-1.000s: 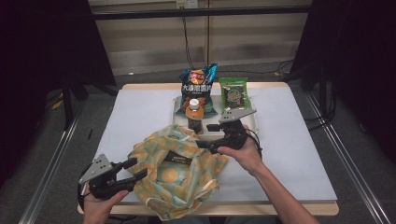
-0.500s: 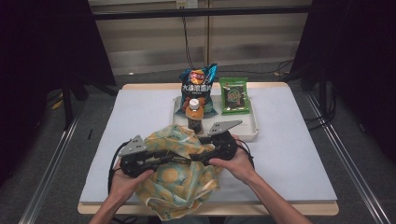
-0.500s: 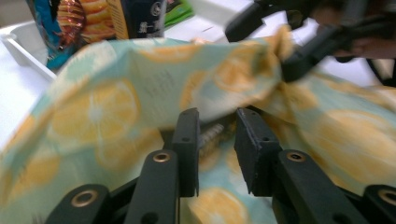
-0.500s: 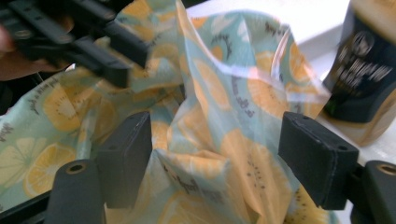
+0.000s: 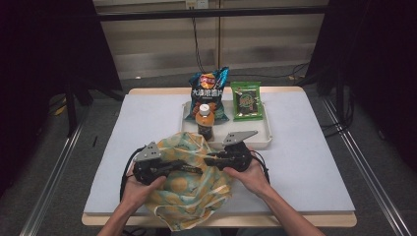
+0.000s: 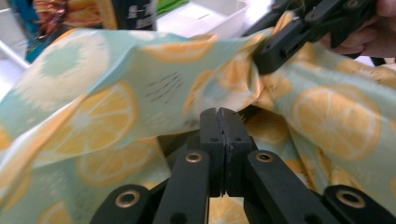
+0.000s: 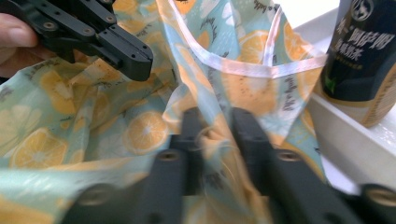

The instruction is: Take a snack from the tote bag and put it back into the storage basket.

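the lemon-print fabric bag (image 5: 189, 184) lies crumpled on the white table (image 5: 305, 162), just in front of the white tray (image 5: 263, 135). the left claw (image 5: 196, 169) has just been closing; its jaws are pressed together over a fold of the bag. the right claw (image 5: 209, 160) has just been closing and pinches bunched bag fabric. in the tray stand a tea bottle (image 5: 204, 122), a chip bag (image 5: 207, 93) and a green packet (image 5: 247, 100).
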Action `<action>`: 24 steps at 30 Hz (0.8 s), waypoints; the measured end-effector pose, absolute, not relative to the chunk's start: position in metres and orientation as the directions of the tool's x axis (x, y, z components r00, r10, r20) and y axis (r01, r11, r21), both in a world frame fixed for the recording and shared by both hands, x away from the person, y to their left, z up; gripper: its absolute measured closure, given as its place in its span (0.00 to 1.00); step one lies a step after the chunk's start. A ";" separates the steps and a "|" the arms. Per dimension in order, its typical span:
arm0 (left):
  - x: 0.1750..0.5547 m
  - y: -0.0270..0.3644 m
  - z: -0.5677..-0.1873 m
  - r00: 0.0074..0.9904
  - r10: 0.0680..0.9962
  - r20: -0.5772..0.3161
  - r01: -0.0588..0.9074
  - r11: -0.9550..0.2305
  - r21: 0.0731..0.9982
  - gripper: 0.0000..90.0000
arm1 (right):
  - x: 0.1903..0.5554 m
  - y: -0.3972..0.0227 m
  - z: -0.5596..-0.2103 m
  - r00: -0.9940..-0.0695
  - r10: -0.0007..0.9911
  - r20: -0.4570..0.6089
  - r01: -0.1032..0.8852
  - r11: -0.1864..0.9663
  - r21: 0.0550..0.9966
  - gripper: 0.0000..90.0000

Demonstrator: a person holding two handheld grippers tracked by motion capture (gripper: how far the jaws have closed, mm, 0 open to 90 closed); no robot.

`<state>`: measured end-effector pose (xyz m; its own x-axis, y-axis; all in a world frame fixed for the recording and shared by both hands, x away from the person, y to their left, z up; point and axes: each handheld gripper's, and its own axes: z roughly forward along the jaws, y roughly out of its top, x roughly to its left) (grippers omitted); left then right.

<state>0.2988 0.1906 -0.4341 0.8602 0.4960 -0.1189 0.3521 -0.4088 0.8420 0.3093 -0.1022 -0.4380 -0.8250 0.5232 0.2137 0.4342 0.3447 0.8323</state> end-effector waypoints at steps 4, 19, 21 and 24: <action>0.300 0.190 -0.437 0.856 0.501 -0.126 0.364 -0.411 0.836 1.00 | 0.309 -0.107 -0.435 -0.819 0.538 0.200 0.430 0.344 0.835 0.98; 0.301 0.186 -0.439 0.858 0.499 -0.120 0.363 -0.423 0.830 0.97 | 0.327 -0.141 -0.450 -0.739 0.656 0.154 0.450 0.310 0.838 0.98; 0.299 0.183 -0.439 0.858 0.495 -0.134 0.370 -0.417 0.830 0.96 | 0.328 -0.140 -0.455 -0.739 0.657 0.146 0.446 0.316 0.837 0.98; 0.298 0.179 -0.440 0.873 0.471 -0.126 0.354 -0.435 0.828 0.95 | 0.331 -0.138 -0.461 -0.731 0.666 0.147 0.455 0.315 0.833 0.98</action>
